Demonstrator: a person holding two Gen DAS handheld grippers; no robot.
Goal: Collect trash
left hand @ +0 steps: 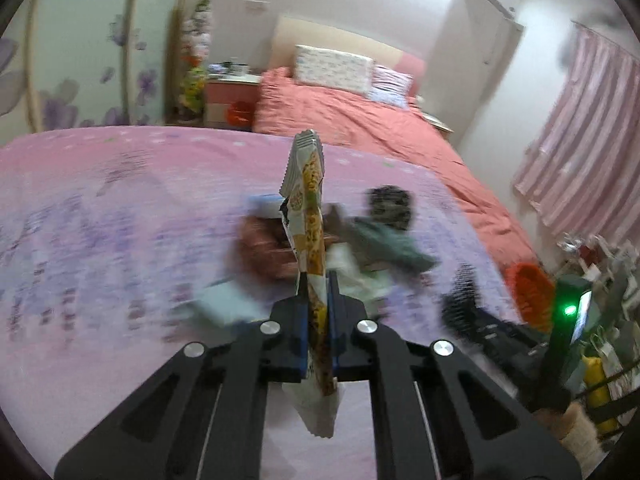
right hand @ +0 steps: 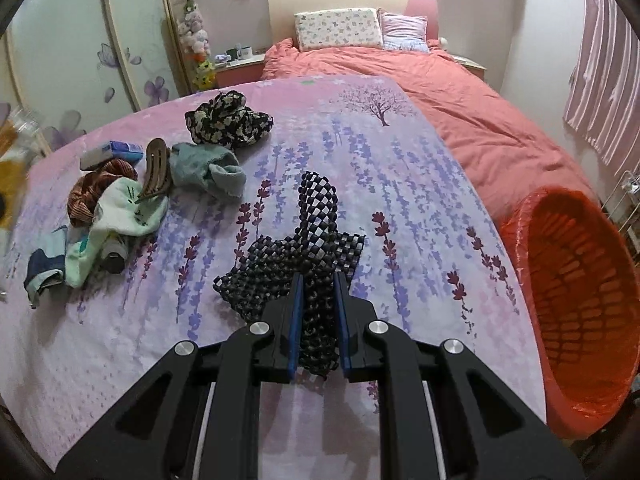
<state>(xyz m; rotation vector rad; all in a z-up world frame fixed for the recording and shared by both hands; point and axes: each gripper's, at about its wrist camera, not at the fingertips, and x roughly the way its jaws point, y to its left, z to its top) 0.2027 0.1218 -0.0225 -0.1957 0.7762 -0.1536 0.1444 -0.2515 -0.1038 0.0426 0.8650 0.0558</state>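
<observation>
Trash was in hand on both sides: our left gripper (left hand: 318,280) had its jaws clamped on a wrapper (left hand: 308,200) held upright at mid-frame, our right gripper (right hand: 318,284) pinched a checkered cloth (right hand: 312,232). We judged neither was binned yet; the red basket (right hand: 576,300) at lower right looked empty. Left on the bench (right hand: 400,168), upper left: a blue box (right hand: 120,151), hair clip (right hand: 155,172), socks (right hand: 204,168), floral cloth (right hand: 228,120). Nothing blocked our way to the basket.
</observation>
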